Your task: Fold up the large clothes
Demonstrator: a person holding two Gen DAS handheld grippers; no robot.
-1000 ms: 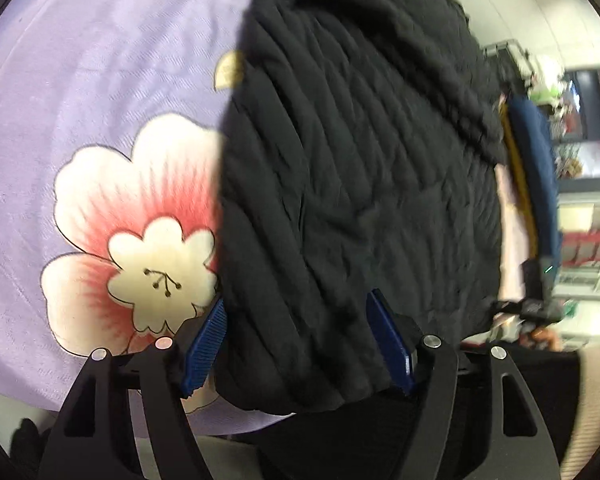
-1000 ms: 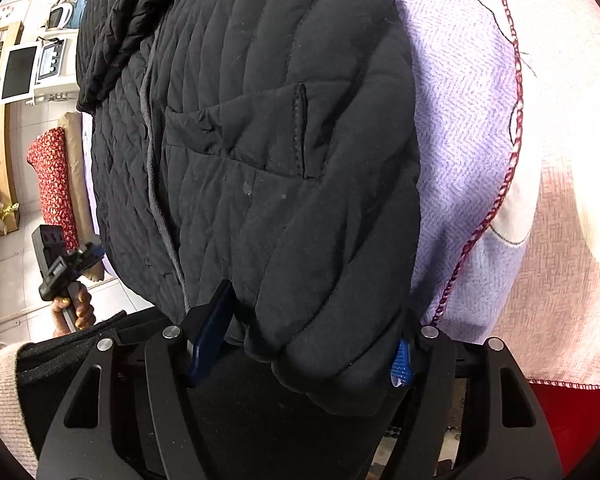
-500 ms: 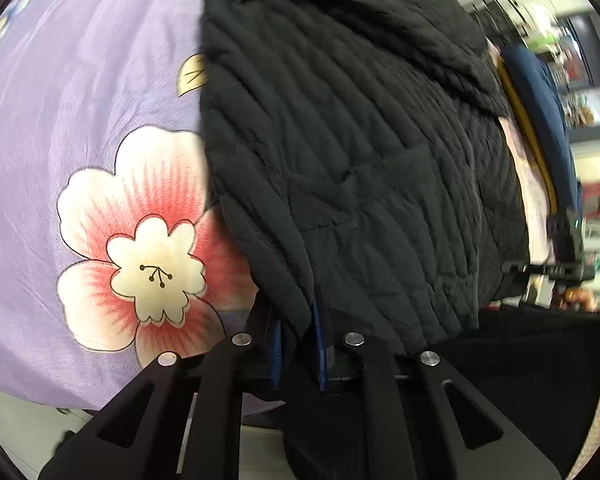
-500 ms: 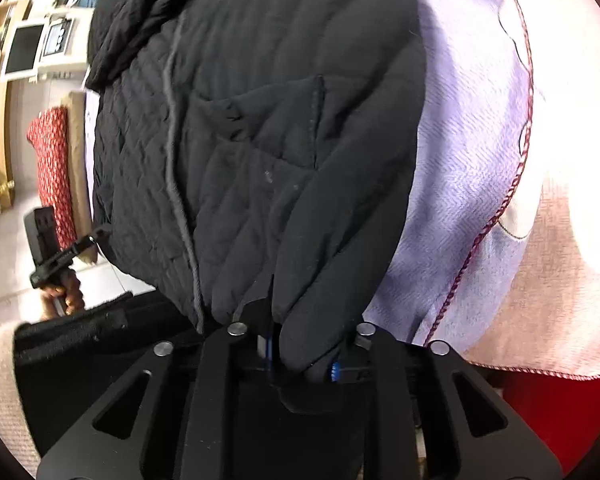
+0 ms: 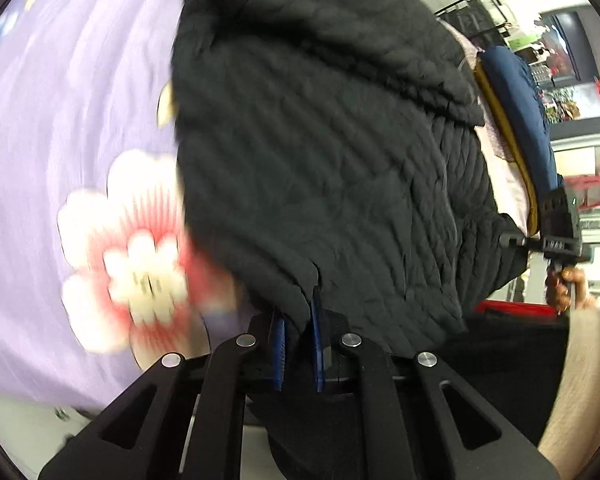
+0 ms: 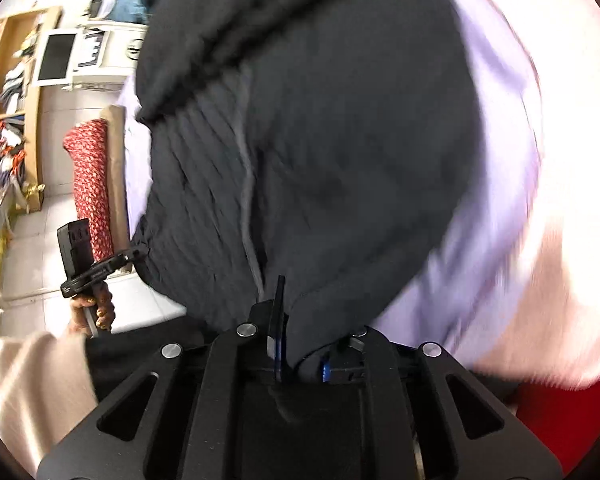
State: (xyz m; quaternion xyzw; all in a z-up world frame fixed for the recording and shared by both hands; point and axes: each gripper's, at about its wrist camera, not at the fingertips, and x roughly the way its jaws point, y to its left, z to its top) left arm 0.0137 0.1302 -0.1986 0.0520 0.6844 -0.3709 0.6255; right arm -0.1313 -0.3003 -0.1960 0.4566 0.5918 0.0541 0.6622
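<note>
A black quilted jacket (image 5: 320, 160) lies on a lilac bedspread with a big pink-and-cream flower (image 5: 136, 248). My left gripper (image 5: 298, 322) is shut on the jacket's near hem, the blue pads pinching the fabric. In the right wrist view the same jacket (image 6: 320, 140) fills the middle, with a grey zip line down it. My right gripper (image 6: 304, 344) is shut on a thick fold of its near edge. Each view shows the other gripper held in a hand at the side: the right one (image 5: 560, 240) and the left one (image 6: 88, 260). Both views are motion-blurred.
The lilac bedspread (image 6: 488, 184) runs into a pale pink patch at the right. A dark blue and yellow cushion edge (image 5: 520, 120) lies beyond the jacket. A red patterned roll (image 6: 90, 184) and wooden shelves (image 6: 24, 92) stand at the left, over a white tiled floor.
Both grippers went from open around the jacket's edge to shut on it. Now both are moving with the fabric, lifting the hem; the views are blurred.
</note>
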